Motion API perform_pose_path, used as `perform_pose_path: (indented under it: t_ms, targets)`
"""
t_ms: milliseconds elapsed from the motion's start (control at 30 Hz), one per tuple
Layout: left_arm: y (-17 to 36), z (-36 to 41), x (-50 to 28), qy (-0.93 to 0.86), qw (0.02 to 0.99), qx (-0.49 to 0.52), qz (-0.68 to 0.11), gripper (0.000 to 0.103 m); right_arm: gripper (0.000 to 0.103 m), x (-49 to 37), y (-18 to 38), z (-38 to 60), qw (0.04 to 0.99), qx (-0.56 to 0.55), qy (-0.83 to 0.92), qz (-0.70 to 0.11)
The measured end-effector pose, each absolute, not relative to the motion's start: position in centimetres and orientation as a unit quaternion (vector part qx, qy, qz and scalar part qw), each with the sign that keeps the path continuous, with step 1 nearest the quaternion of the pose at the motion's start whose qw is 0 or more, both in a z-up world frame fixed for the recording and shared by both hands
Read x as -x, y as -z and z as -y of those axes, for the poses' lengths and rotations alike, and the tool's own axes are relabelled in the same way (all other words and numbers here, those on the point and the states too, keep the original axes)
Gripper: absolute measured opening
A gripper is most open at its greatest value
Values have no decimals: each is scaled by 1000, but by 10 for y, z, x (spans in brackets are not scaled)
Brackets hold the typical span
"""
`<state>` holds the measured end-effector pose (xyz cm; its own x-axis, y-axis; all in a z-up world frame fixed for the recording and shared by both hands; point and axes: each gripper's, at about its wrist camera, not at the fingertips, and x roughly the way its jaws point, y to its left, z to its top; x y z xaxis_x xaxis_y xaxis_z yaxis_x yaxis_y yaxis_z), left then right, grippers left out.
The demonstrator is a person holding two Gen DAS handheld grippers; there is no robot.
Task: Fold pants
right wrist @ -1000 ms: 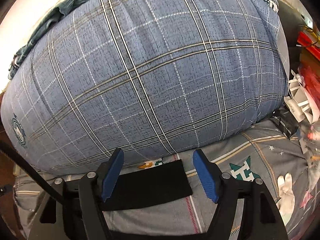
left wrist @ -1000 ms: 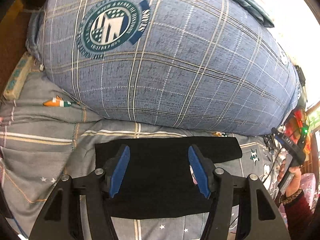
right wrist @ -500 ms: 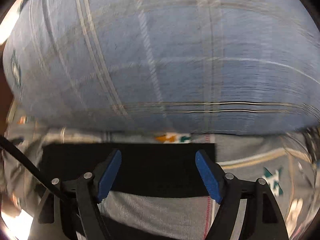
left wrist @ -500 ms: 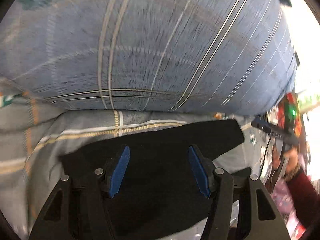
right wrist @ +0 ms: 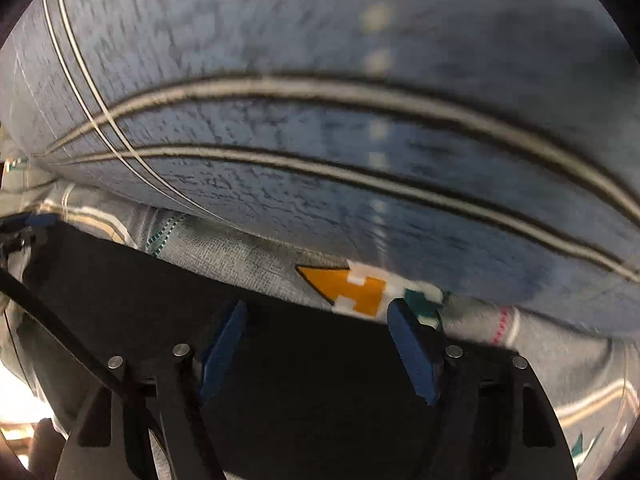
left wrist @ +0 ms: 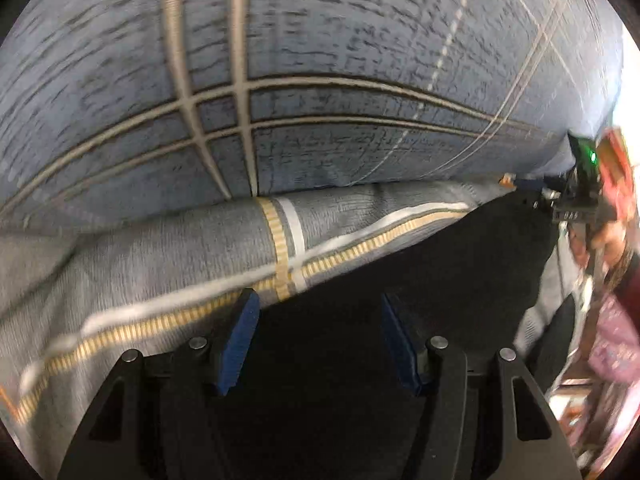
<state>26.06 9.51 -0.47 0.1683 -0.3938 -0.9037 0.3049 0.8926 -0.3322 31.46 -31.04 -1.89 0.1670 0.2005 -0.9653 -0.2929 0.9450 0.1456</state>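
Black pants (left wrist: 320,360) lie beneath both open jaws.

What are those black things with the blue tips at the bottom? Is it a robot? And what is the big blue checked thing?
It is not a robot. A person holds a hand tool in each hand, and each tool ends in a claw with two blue pads. A small camera sits on each tool and looks out along the claw, so one picture comes from the left claw and the other from the right claw.

The big blue checked thing is a puffy quilt heaped on a bed. Under it lies a grey bedsheet with stripes and little pictures. The flat black cloth is the pants, which are to be folded.

Both claws are open and close above the far edge of the pants. Nothing is held yet. At the right of the left picture you can spot the other tool.
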Motion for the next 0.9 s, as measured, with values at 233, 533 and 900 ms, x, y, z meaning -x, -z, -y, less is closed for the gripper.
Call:
perform_pose_path:
  t_ms: [233,533,900]
  targets:
    - [5,-79,-249,259,757,-27,-599,75,77,-301,18,317,757,47,-196,-621]
    - [-7,-77,-234,273,752,-46,-599,12,20,-285,8,309,752,47,-218,-621]
    - [-51,-90,-211,244,806,-34,-539,10,14,-286,-24,315,774,16,-194,-603]
